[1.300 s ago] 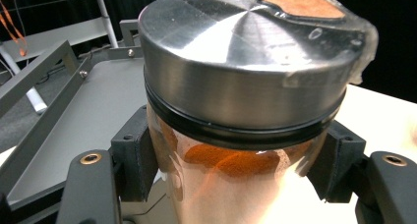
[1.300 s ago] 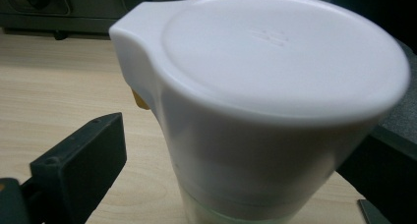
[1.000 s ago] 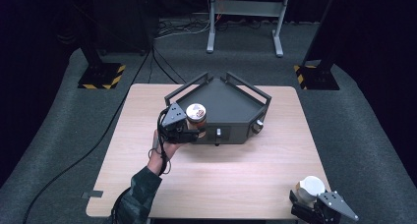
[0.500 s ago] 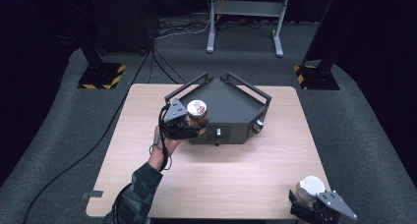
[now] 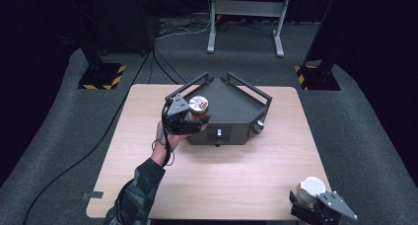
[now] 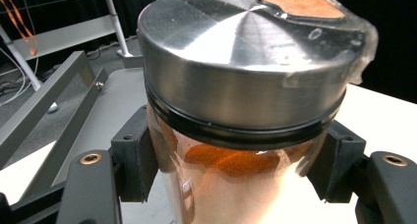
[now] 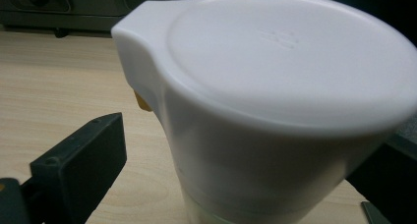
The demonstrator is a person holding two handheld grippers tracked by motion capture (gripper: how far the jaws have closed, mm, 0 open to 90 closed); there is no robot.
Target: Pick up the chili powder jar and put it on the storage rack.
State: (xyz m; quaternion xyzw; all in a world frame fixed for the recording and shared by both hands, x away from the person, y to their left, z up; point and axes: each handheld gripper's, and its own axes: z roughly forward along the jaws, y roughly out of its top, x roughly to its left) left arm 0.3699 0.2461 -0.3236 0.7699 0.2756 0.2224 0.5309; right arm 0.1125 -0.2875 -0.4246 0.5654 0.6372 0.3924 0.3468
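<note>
Left tool (image 5: 190,122): jaws closed on a glass jar (image 6: 231,135) with a brushed metal lid (image 6: 241,62); both pads press the glass just below the lid, and orange powder shows inside. In the high view the jar (image 5: 198,108) is held upright at the left front corner of the dark grey tray (image 5: 231,106), right at the tray's raised rail. The tray sits toward the far middle of the surface (image 5: 217,170); bare wood lies open to its left, right and front.

Right tool (image 5: 315,207): at the near right corner of the surface, close to both edges. A white lidded container (image 7: 275,101) stands between its jaws. One pad (image 7: 81,155) stands clear of the container wall; the other side is hidden, so grip cannot be confirmed.
</note>
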